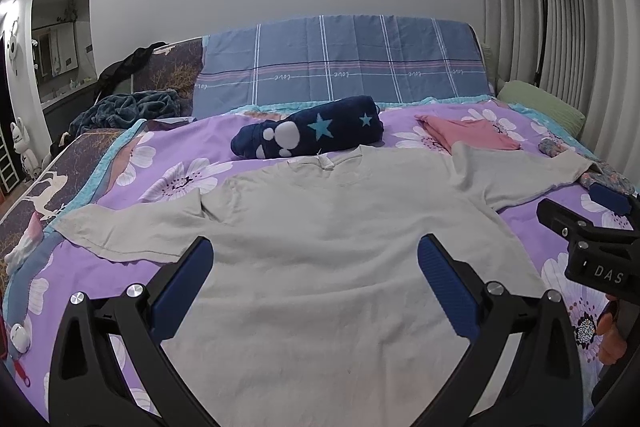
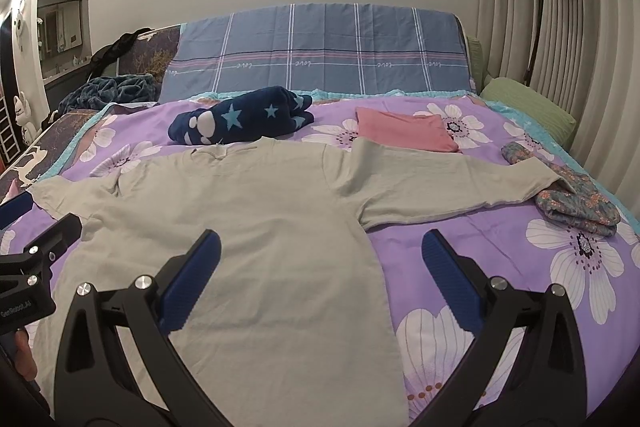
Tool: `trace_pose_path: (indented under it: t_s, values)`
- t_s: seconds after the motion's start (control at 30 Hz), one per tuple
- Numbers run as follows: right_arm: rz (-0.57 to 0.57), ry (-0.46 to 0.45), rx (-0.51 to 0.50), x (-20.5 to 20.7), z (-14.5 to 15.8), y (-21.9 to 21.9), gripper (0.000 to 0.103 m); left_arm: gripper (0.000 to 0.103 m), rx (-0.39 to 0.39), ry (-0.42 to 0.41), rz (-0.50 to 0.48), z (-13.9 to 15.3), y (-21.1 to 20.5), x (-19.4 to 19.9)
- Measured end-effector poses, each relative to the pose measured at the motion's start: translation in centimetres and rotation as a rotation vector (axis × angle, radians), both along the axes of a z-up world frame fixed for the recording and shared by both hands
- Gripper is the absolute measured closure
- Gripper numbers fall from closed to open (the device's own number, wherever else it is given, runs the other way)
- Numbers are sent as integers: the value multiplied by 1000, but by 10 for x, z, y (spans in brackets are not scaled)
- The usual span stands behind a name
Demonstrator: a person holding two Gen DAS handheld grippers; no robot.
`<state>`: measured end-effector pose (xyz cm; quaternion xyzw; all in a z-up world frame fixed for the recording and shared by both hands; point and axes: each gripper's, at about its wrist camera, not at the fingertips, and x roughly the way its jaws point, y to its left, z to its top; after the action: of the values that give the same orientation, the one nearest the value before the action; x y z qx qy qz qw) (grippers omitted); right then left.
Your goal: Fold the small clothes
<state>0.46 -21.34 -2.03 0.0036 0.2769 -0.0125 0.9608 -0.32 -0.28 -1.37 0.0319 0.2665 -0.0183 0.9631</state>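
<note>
— What lies under the left gripper (image 1: pixel 314 281)?
— A pale grey short-sleeved cotton T-shirt (image 1: pixel 320 247), spread flat on the purple flowered bedsheet (image 1: pixel 168 175). Both blue-padded fingers stand wide apart above its body.
— Beyond the collar?
— A rolled navy star-printed fleece blanket (image 1: pixel 316 129); a folded pink garment (image 1: pixel 472 135) near the right sleeve. The right gripper (image 1: pixel 592 227) shows at the edge.

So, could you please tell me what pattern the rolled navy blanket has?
Light-blue stars and white paw prints on the blanket, clearest in the left wrist view.
</note>
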Motion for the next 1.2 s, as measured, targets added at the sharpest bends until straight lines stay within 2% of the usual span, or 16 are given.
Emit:
trace_pose_path:
  t_s: [0.63, 1.2]
  values:
    - [3, 5, -12, -1, 3, 3, 2, 1, -45, 45, 4, -8, 6, 2]
    - [36, 51, -18, 5, -5, 17, 2, 1, -58, 55, -13, -16, 18, 2]
